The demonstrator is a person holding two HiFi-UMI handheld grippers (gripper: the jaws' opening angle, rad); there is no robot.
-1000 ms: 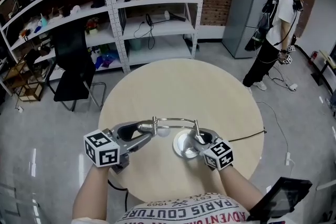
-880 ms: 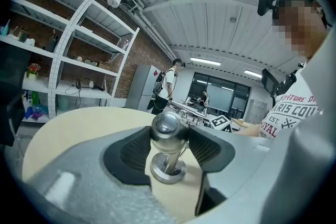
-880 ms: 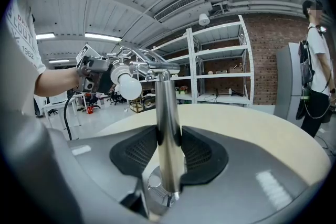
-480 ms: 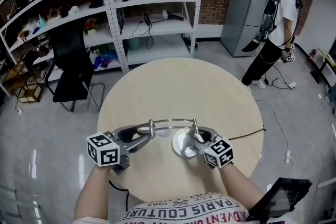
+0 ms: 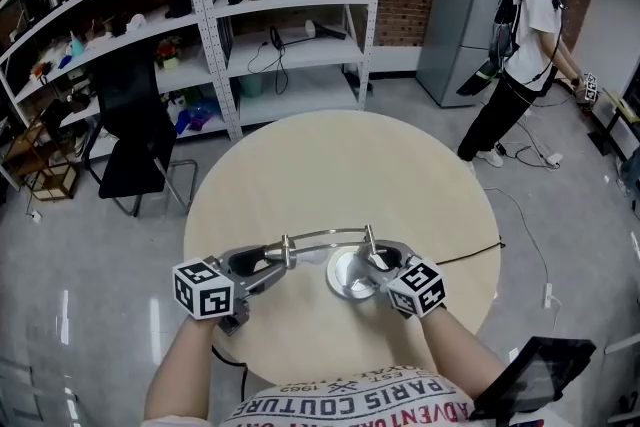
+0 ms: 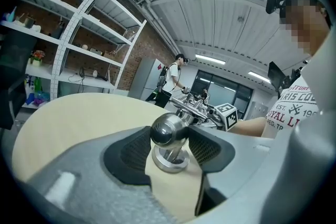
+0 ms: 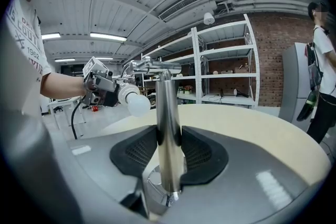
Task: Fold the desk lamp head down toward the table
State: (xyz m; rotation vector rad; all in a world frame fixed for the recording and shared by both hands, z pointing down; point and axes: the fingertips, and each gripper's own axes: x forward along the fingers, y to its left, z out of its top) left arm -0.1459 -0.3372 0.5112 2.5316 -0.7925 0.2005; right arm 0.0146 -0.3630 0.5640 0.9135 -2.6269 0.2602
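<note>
Clamping the lamp head (image 6: 168,131) by its chrome ball, left gripper (image 5: 283,256) has a pad on each side of it; right gripper (image 5: 372,263) is closed on the upright post (image 7: 168,113) — just above the round base (image 5: 345,281). Arm (image 5: 325,235) spans between them, bulb (image 7: 137,104) beside the left gripper — all near the front edge of the bench (image 5: 340,155).

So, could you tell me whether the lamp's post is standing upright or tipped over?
Upright: the post rises straight from its round base on the table, with the right gripper shut on it.
</note>
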